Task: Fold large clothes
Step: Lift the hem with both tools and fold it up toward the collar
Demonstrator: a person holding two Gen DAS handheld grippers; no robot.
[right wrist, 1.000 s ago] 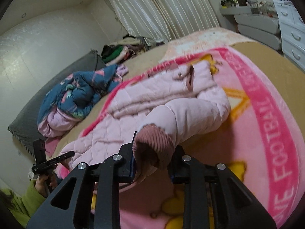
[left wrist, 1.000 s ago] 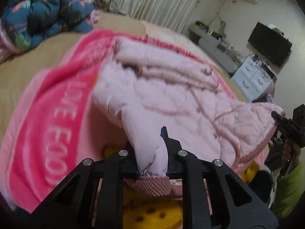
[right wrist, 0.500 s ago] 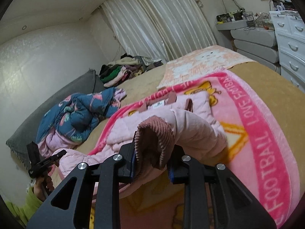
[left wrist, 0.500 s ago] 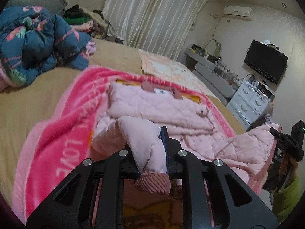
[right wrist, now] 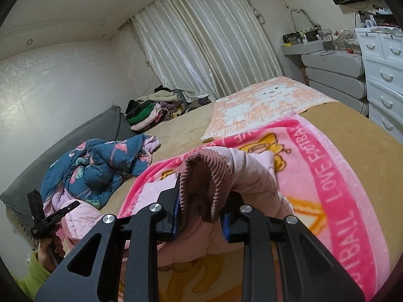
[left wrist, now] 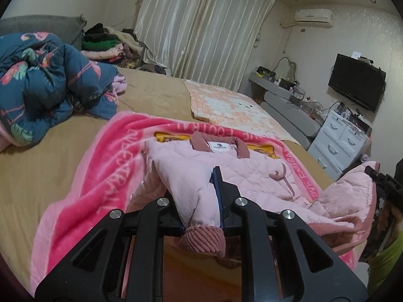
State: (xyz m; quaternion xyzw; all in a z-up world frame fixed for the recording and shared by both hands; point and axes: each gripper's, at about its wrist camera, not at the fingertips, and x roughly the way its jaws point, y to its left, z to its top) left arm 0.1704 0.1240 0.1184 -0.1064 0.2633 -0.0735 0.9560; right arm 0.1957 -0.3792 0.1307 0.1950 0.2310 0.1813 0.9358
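We are pinching one ribbed cuff point(left wrist: 204, 237) of the pink quilted jacket point(left wrist: 226, 166) in the left claw point(left wrist: 201, 211) and the other cuff point(right wrist: 201, 188) in the right claw point(right wrist: 201, 209), its body lying ahead on the pink blanket point(left wrist: 100, 176) (collar farthest away); we are keeping both sleeves level and taut, aiming to lay them evenly across the chest

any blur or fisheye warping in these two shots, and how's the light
Left wrist view: sharp, soft even indoor light, curtain and walls bowed by the fisheye, dark corners. Right wrist view: same warping, slight blur on the pink jacket sleeve near the right gripper; no harsh glare in either.
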